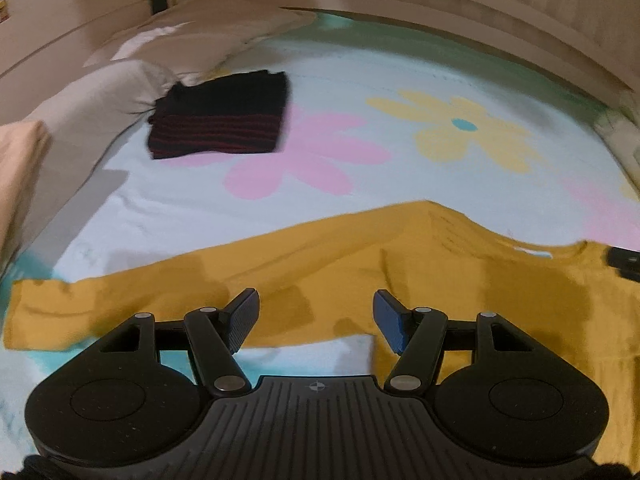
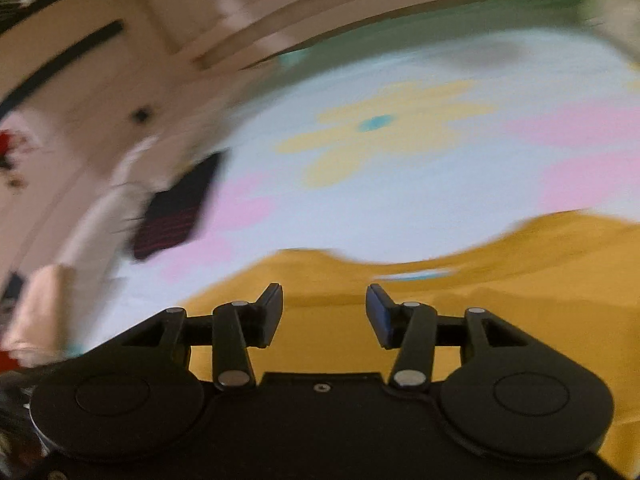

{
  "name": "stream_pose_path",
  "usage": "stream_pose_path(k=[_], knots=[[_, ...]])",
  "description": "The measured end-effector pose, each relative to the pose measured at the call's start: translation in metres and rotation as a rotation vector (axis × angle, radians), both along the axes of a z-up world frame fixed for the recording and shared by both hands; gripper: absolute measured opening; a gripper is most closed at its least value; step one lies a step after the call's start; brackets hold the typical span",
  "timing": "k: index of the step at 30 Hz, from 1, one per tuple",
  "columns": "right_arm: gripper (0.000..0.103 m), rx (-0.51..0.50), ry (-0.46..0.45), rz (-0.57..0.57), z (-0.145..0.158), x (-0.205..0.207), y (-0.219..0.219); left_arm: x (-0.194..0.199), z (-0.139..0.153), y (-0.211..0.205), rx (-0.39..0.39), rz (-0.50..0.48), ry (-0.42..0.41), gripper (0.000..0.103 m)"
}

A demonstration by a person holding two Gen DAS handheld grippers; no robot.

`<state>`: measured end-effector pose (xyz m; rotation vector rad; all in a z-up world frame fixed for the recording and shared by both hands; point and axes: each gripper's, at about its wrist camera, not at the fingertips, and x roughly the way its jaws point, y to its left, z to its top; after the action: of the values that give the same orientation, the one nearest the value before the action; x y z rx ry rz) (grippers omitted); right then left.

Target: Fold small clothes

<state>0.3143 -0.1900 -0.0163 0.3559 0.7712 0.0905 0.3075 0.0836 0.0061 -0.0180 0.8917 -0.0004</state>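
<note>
A mustard-yellow long-sleeved shirt (image 1: 360, 264) lies spread flat on the flowered bed sheet (image 1: 400, 80), one sleeve reaching left. My left gripper (image 1: 316, 316) is open and empty, hovering over the shirt's near edge by the sleeve. In the right wrist view, which is blurred, the same shirt (image 2: 500, 300) fills the lower right. My right gripper (image 2: 324, 312) is open and empty above it. Part of the right gripper (image 1: 624, 262) shows at the right edge of the left wrist view.
A folded black garment with red stripes (image 1: 220, 120) lies at the back left of the sheet; it also shows in the right wrist view (image 2: 176, 208). Beige pillows (image 1: 100, 92) lie at the left. A wooden bed frame (image 1: 440, 8) runs along the far side.
</note>
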Motion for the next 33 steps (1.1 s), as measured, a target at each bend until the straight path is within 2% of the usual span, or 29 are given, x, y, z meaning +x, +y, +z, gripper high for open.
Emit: stream_pose_path(k=[5, 7, 9, 13, 18, 21, 26, 29, 33], knots=[[0.056, -0.074, 0.032, -0.208, -0.004, -0.03, -0.085, 0.002, -0.014, -0.034, 0.018, -0.074, 0.016, 0.062], [0.059, -0.115, 0.061, -0.246, -0.01, -0.033, -0.1, 0.003, -0.02, -0.047, 0.009, -0.097, 0.028, 0.062], [0.059, -0.142, 0.086, -0.253, -0.017, -0.034, -0.109, 0.003, -0.025, -0.058, 0.007, -0.117, 0.041, 0.062], [0.059, -0.104, 0.138, -0.226, -0.034, -0.028, -0.11, 0.003, -0.033, -0.076, 0.036, -0.134, 0.058, 0.062], [0.059, -0.153, 0.165, -0.208, -0.04, -0.028, -0.111, 0.005, -0.034, -0.073, 0.04, -0.142, 0.05, 0.062], [0.059, -0.165, 0.155, -0.202, -0.038, -0.036, -0.109, 0.009, -0.035, -0.054, -0.005, -0.108, 0.049, 0.062], [0.059, -0.143, 0.127, -0.202, -0.032, -0.034, -0.108, 0.017, -0.034, 0.007, -0.165, 0.008, 0.057, 0.062], [0.062, -0.131, 0.097, -0.187, -0.025, -0.032, -0.103, 0.014, -0.031, 0.045, -0.17, 0.111, 0.033, 0.062], [0.071, -0.12, 0.043, -0.148, -0.012, -0.03, -0.089, 0.006, -0.03, 0.1, -0.176, 0.248, 0.007, 0.063]])
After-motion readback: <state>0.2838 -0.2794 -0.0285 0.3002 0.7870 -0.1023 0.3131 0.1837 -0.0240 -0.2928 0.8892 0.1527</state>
